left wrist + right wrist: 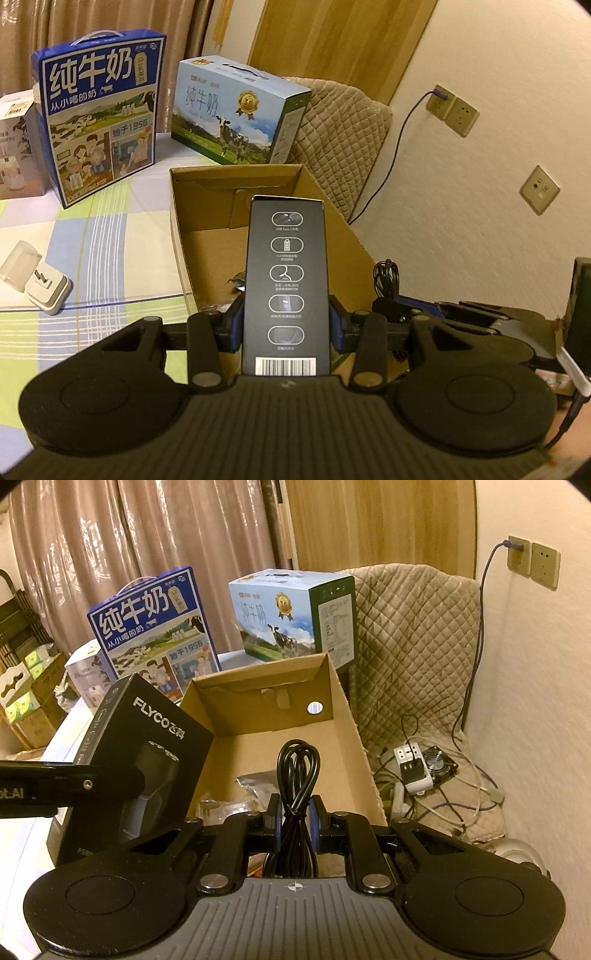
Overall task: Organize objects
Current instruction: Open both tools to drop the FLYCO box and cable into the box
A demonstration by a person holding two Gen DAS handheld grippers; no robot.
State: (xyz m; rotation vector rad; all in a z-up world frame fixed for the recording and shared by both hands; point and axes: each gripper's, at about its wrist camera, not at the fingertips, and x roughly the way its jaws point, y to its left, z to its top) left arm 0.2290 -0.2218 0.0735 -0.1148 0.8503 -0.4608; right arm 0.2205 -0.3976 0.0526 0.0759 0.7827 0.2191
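Left wrist view: the left gripper (pixel 286 325) clamps the black box (pixel 286 280) over the cardboard box (pixel 347 236); the right gripper (pixel 294 821) pinches the coiled cable (pixel 297 775), which might snag the rim.

Black cable (pixel 297 775), brown cardboard box (pixel 360 746)

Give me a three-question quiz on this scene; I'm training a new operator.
1. True or false: the left gripper holds the black box.
2. What is the right gripper shut on? A) plug B) black cable C) milk carton
3. Fill in: both held items hang over the open ____ box.

Key: 1 true; 2 B; 3 cardboard.
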